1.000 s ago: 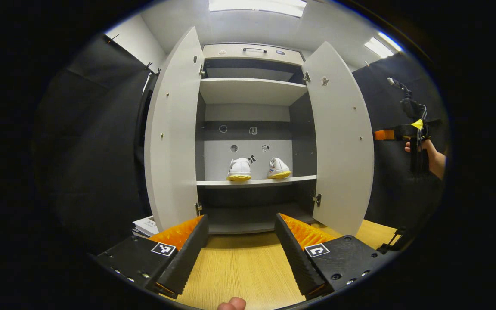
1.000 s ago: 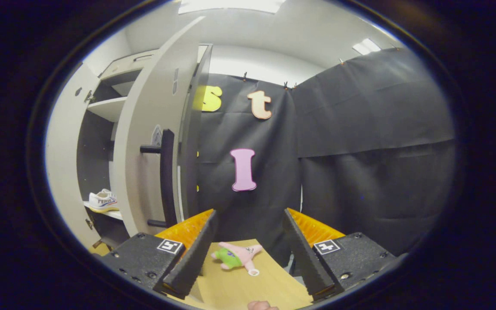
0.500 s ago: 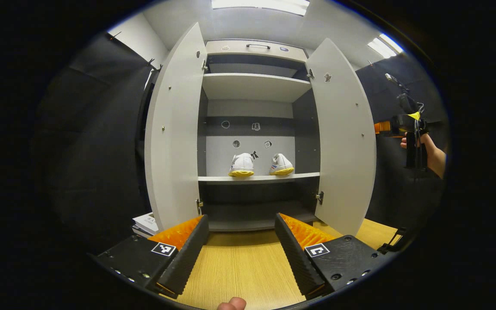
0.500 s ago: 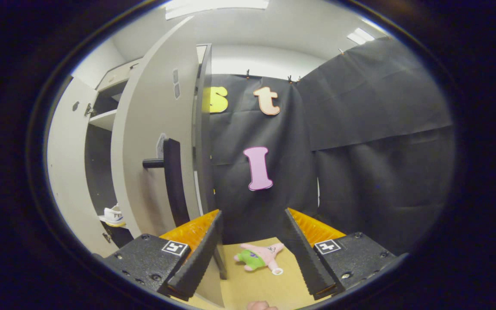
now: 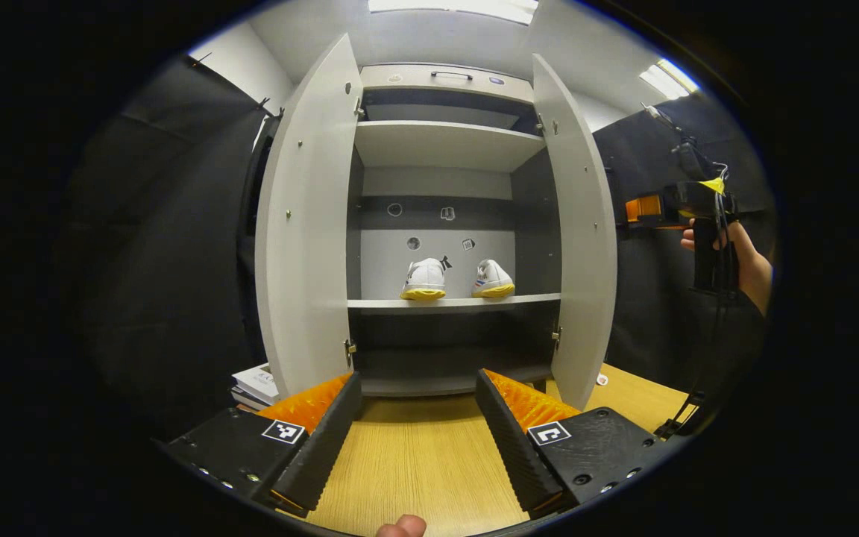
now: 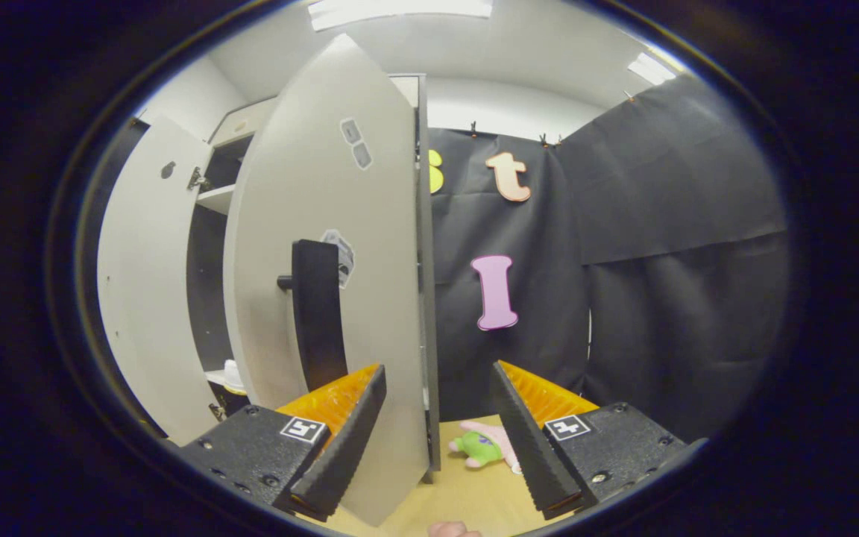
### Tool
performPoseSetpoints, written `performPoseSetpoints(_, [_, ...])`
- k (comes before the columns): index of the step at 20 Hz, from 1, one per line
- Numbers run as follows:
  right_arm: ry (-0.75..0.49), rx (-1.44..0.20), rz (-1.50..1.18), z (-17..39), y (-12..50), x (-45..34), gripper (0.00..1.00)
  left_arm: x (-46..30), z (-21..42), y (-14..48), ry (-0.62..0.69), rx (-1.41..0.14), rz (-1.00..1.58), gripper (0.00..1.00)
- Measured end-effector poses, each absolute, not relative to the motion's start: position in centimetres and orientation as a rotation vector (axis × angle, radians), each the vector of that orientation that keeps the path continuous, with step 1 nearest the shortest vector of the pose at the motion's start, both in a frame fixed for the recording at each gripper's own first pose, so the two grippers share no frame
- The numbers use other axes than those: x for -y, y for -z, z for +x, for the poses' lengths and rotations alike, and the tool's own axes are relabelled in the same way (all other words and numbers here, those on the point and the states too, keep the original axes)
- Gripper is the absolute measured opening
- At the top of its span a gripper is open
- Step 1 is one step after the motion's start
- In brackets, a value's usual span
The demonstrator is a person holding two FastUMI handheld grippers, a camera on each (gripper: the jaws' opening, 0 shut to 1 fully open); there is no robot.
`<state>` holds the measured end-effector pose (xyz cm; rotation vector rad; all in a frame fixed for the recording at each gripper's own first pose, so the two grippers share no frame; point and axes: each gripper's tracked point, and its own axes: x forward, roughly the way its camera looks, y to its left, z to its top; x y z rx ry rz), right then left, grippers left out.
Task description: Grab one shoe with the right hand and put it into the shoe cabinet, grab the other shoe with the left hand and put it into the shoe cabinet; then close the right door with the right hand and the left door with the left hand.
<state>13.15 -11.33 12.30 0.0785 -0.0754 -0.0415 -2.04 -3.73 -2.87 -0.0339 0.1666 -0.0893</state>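
A: Both shoes (image 5: 456,279) sit on the middle shelf of the shoe cabinet (image 5: 441,160), near frame centre. The left gripper (image 5: 418,431) hangs spread and empty at 6 o'clock.

B: The right gripper (image 6: 437,429) gapes too, the right door (image 6: 332,246) at its 11 o'clock. I'd worry a finger catches the handle (image 6: 318,313), or slides past the door's edge without pushing.

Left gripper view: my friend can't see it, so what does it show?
An open shoe cabinet holds two white shoes side by side on its middle shelf. Both doors stand open. The left gripper waits, jaws apart, over a wooden table.
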Motion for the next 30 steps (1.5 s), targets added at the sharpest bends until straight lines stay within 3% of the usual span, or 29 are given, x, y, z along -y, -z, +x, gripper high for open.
performPoseSetpoints(1, [0.030,0.078,0.071,13.5,-12.4,10.4,0.92,3.5,-2.1,2.9,0.084,-0.168,-0.033,0.93])
performPoseSetpoints(4, [-0.031,0.072,0.054,15.1,-12.6,6.8,0.92,2.7,-2.3,3.0,0.065,-0.172,-0.031,0.93])
performPoseSetpoints(5, [-0.052,0.070,0.050,15.9,-12.7,5.5,0.88,2.4,-2.3,3.1,0.058,-0.176,-0.030,0.93])
performPoseSetpoints(6, [-0.065,0.071,0.042,16.6,-12.7,4.6,0.92,2.0,-2.5,3.2,0.050,-0.179,-0.029,0.93])
performPoseSetpoints(12, [-0.043,0.108,0.028,18.7,-13.9,3.7,0.93,-0.4,-3.3,4.1,-0.015,-0.202,-0.033,0.93])
performPoseSetpoints(19, [-0.032,0.134,0.018,11.7,-9.5,4.8,0.94,-8.6,-4.9,4.9,-0.236,-0.214,-0.045,0.93])
performPoseSetpoints(21, [-0.036,0.116,0.033,9.5,-7.3,4.3,0.91,-11.7,-4.8,3.9,-0.303,-0.190,-0.050,0.93])
performPoseSetpoints(25, [-0.045,0.041,0.029,6.6,-2.5,3.4,0.94,-18.5,-3.7,0.5,-0.426,-0.119,0.018,0.93])
performPoseSetpoints(30, [-0.064,-0.043,-0.009,4.6,1.7,2.6,0.94,-22.7,0.7,-3.6,-0.429,-0.110,0.025,0.93])
